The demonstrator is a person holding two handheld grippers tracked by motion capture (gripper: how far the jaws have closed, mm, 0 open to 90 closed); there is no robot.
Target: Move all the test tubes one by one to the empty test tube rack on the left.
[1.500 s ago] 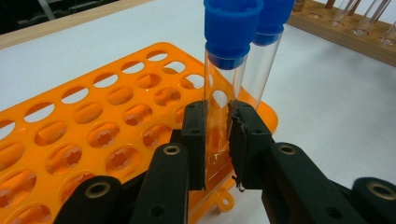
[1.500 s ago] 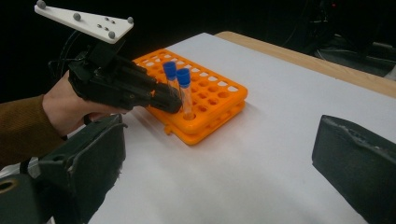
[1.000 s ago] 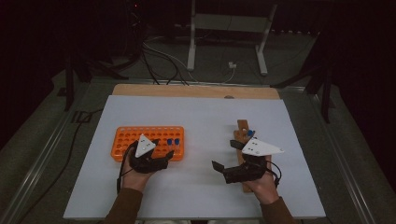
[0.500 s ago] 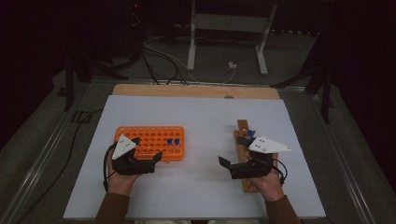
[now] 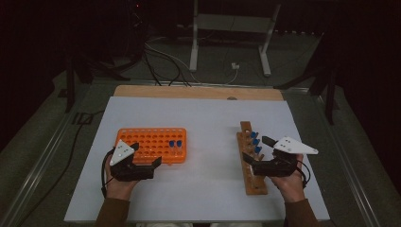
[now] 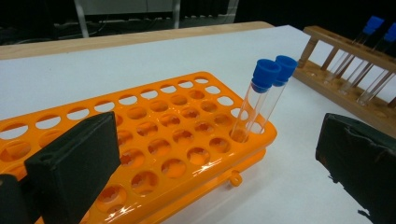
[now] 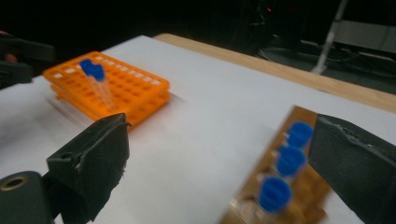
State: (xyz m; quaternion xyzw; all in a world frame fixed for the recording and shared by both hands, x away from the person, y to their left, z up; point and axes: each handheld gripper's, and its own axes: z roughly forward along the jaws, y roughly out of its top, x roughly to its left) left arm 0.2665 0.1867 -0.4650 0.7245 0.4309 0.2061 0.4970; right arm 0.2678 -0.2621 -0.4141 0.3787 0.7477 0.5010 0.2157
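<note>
Left claw (image 5: pixel 144 158): spread, empty, beside orange rack (image 5: pixel 151 144).
Right claw (image 5: pixel 257 153): spread, empty, over wooden rack (image 5: pixel 253 182).

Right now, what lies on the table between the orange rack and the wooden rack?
Nothing: in the high view the stretch between the orange rack and the wooden rack is bare white tabletop. The right gripper view shows the same bare gap.

Motion-blurred in right gripper view: wooden rack (image 7: pixel 280 186) w/ three blue caps (image 7: pixel 289 161), cut by bottom edge. Orange rack (image 6: pixel 140 140) cut off at left in left gripper view. Tube contents too small to tell.
</note>
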